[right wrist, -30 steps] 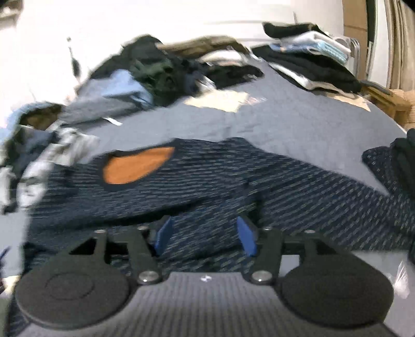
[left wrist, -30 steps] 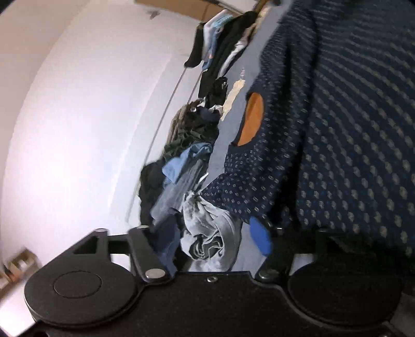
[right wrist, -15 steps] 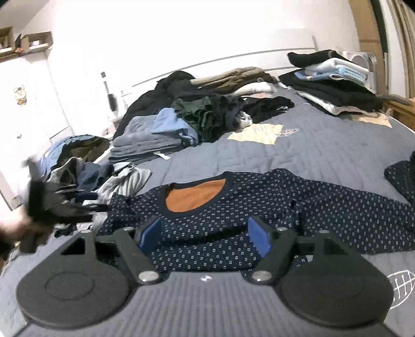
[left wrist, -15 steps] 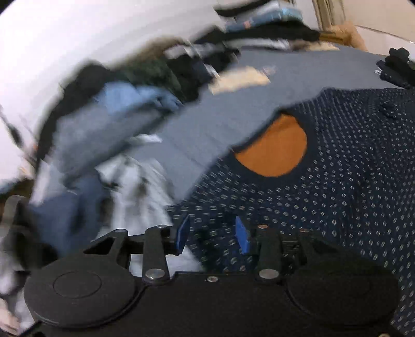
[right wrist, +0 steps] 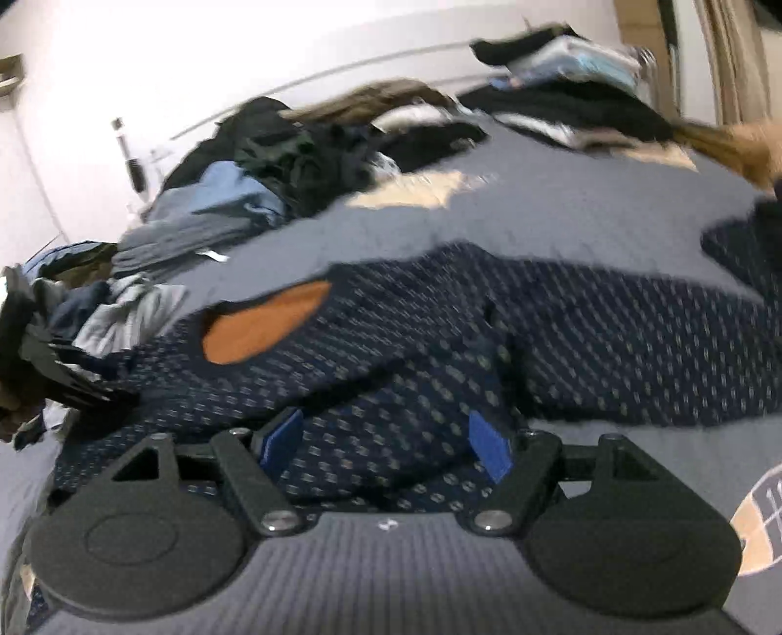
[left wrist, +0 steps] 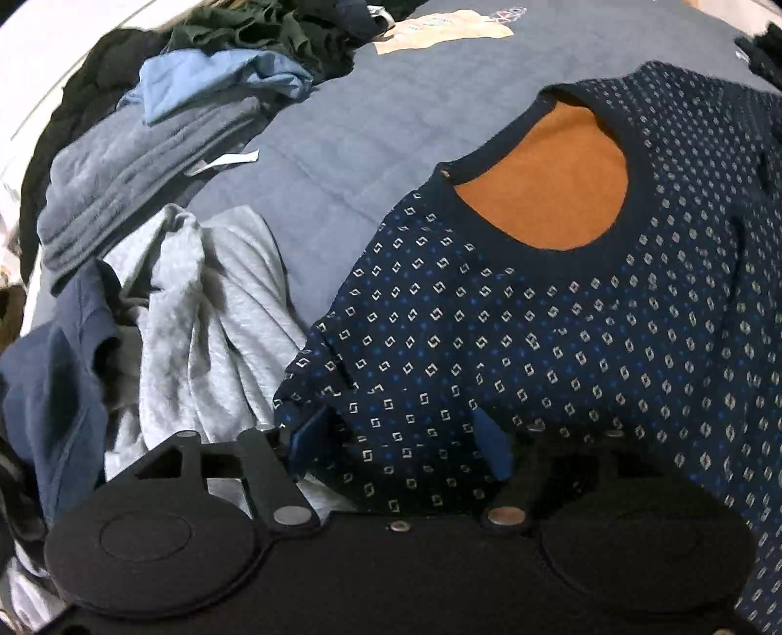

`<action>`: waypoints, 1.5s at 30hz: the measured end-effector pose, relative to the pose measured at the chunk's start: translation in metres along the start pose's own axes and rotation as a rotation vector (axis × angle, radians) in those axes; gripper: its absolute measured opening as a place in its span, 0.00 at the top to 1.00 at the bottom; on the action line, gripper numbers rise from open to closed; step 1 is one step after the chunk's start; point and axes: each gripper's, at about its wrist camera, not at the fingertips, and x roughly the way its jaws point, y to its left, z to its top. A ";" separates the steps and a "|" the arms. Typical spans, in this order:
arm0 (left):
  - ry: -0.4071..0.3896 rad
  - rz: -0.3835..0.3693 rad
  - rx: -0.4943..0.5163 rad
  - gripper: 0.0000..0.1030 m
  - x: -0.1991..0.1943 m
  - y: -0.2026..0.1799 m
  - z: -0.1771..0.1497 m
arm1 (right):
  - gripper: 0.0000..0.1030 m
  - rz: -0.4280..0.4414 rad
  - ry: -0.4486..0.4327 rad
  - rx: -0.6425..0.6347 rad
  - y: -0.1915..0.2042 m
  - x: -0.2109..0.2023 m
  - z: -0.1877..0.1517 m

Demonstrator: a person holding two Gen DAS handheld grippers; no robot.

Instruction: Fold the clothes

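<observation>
- Lying flat on the grey-blue quilted bedspread (left wrist: 391, 122), the navy sweater (left wrist: 562, 351) points its round neckline away from you in the left wrist view; in the right wrist view its long axis, sleeve to sleeve, runs across the frame.
- One sweater is spread out: a knit with a regular pattern of small pale diamonds and blue dots, a plain ribbed collar, and an orange lining (left wrist: 547, 190) showing as an oval through the neck opening.
- Your left gripper (left wrist: 401, 444) has its blue pads spread; its jaws have just been opening, and the shoulder edge of the sweater lies between them without either pad pressing on it.
- Your right gripper (right wrist: 386, 444) hovers low over the sweater's front with jaws spread wide and patterned cloth between the two blue pads; no pinch shows, though this view is blurred by motion.
- Beside the sweater's left shoulder sits a crumpled light grey garment (left wrist: 205, 312), soft and creased, touching a navy one (left wrist: 54, 391).
- Farther off lie a folded grey ribbed piece (left wrist: 137, 171), a light blue shirt (left wrist: 215, 83) on top of it, and a dark green heap (left wrist: 254, 29).
- One cream printed patch (left wrist: 440, 34) marks the bedspread beyond the collar.
- At the far right corner of the right wrist view stands a stack of folded clothes (right wrist: 562, 83); how many it holds you cannot tell.
</observation>
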 end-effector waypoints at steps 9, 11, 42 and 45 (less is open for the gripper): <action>-0.093 -0.011 -0.123 0.94 -0.015 0.023 0.001 | 0.28 -0.012 -0.026 0.030 -0.009 0.003 -0.004; -0.163 0.001 -0.187 0.97 -0.025 0.032 -0.002 | 0.28 -0.025 -0.010 0.035 -0.011 0.007 -0.006; -0.171 -0.510 0.138 0.65 0.012 -0.195 0.134 | 0.31 -0.054 -0.012 0.068 -0.055 0.017 -0.002; -0.128 -0.521 0.145 0.76 0.022 -0.196 0.129 | 0.65 -0.049 -0.045 0.058 -0.055 0.019 0.001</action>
